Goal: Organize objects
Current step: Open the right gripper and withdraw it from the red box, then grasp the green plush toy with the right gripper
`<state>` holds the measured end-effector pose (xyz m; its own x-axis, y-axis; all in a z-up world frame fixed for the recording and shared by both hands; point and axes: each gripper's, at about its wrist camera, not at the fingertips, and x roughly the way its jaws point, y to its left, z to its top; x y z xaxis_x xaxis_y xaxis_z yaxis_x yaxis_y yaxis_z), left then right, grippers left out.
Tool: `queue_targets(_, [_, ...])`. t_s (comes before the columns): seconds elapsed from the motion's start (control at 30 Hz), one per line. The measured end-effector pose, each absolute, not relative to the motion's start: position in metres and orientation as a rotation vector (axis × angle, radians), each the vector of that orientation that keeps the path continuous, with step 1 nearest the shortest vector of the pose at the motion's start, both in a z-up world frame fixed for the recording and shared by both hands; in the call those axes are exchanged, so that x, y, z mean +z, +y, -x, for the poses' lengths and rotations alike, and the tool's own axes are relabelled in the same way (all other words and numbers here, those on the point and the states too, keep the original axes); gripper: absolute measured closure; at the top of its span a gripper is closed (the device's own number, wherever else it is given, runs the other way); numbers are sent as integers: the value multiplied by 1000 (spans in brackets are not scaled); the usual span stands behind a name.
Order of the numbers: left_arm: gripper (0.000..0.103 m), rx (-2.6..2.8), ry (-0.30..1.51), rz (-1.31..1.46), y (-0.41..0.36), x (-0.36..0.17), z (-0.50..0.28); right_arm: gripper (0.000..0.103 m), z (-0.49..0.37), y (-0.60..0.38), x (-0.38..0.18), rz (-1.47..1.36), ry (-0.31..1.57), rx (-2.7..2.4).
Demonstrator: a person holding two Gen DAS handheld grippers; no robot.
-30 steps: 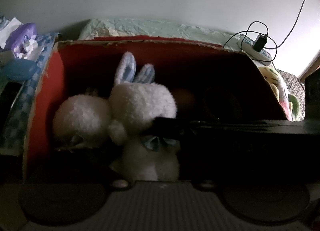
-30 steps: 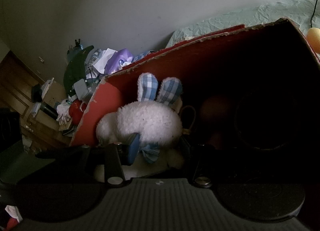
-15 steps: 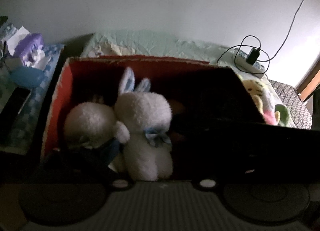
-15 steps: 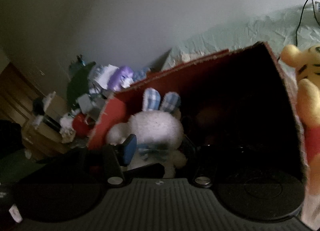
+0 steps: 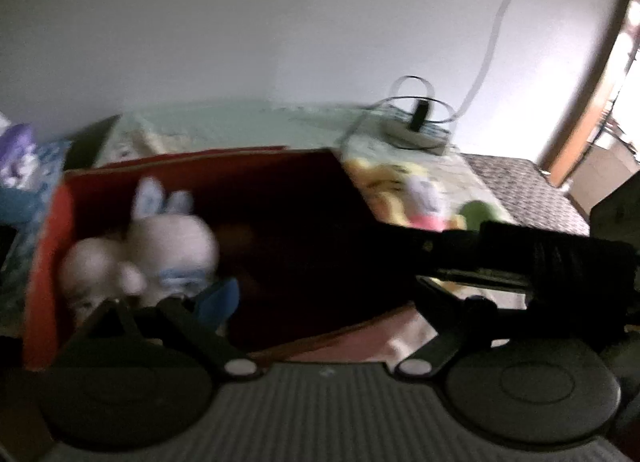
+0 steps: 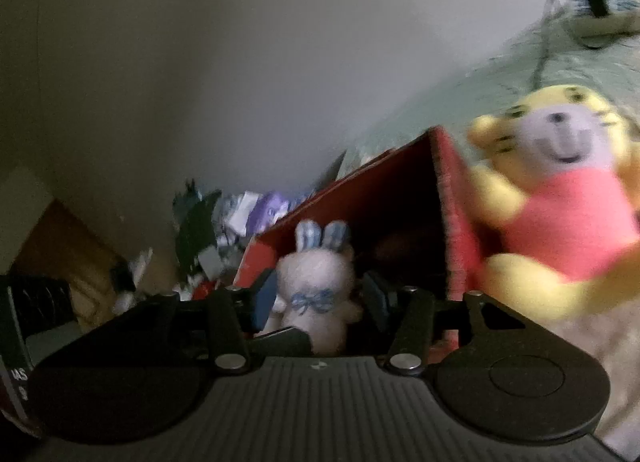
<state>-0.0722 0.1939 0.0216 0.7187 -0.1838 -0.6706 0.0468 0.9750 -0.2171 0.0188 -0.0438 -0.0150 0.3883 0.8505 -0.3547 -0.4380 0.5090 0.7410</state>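
A red cardboard box (image 5: 48, 246) lies on the bed, its inside dark. A white bunny plush (image 5: 168, 246) with blue checked ears sits at its left end, beside a second white plush (image 5: 88, 266). My left gripper (image 5: 320, 294) hovers open at the box's near edge, and only its blue left pad (image 5: 218, 298) shows. The black right tool (image 5: 540, 262) crosses in front of its right finger. In the right wrist view my right gripper (image 6: 320, 298) is open, with the bunny (image 6: 316, 282) farther off between its pads. A yellow tiger plush (image 6: 560, 197) in a pink shirt lies just right of the box (image 6: 452, 229).
The tiger plush (image 5: 400, 189) and a green toy (image 5: 478, 213) lie on the bed right of the box. A power strip (image 5: 416, 133) with a coiled cable sits by the wall. Cluttered items (image 6: 240, 213) stand left of the box. Both views are blurred.
Both grippers have drawn back from the box and swung right. The tiger plush has come fully into the right view. The bunny stays in the box.
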Motion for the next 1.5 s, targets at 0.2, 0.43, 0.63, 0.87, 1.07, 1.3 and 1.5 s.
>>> queue_targets(0.2, [8,-275,768,146,133,24,60,53,-25,-129,-28,-723,749,744])
queue_targets(0.43, [8,-405,856,79,57,-3,40,54,-44,-213,-74,-779,778,506])
queue_targets(0.63, [8,-438,944,54,16,-33,19,53,-65,-244,-109,-840,831,406])
queue_targets(0.87, [8,-401,999,42,-2,-51,6,50,-101,-247,-136,-926,892,401])
queue_targets(1.07, [8,-348,1004,49,0,-50,4,46,-130,-242,-148,-1033,904,409])
queue_targets(1.3, [8,-317,990,52,-1,-45,4,58,-134,-238,-142,-1011,910,481])
queue_targets(1.5, [8,-367,968,48,-11,-38,5,60,-112,-257,-123,-893,919,512])
